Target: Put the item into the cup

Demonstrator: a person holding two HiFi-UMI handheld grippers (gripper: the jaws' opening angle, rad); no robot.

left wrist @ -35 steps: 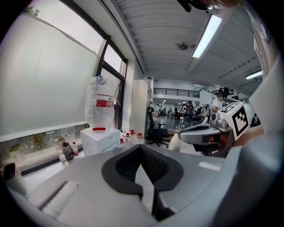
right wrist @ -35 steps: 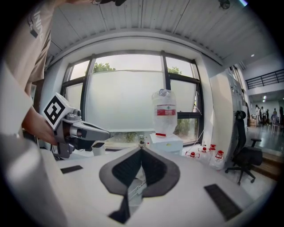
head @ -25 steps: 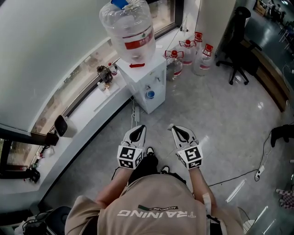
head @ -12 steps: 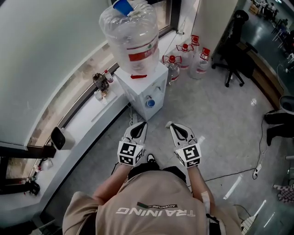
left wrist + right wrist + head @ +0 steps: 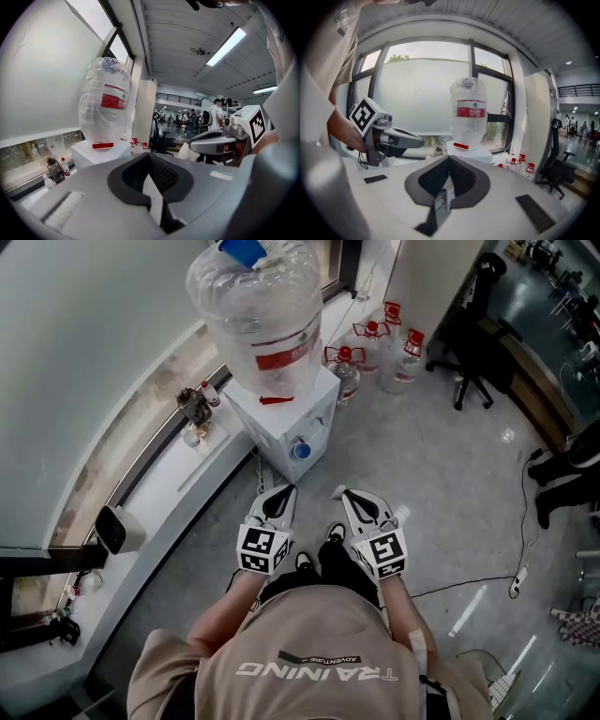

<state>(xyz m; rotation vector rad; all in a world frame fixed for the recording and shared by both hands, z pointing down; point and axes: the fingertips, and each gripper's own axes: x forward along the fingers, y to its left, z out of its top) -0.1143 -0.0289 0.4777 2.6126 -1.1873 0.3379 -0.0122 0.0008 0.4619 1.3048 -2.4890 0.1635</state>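
Head view: person in a beige shirt (image 5: 309,652) stands on grey floor, both grippers held out level at frame centre, side by side, apart.

L gripper (image 5: 278,495): jaws drawn together at tip; pale strip in the slit, can't tell if it's a thing.

R gripper (image 5: 349,495): jaws pressed on a small pale item (image 5: 339,491), a bit poking past the tip, kind unclear.

Upper centre: white water dispenser (image 5: 281,423) w/ big clear bottle (image 5: 258,310), red label, standing against window ledge (image 5: 141,512).

Upper right: three spare jugs (image 5: 375,348) w/ red caps on floor; black office chair (image 5: 469,343) beyond them.

Lower right: thin cable (image 5: 469,582) across floor.
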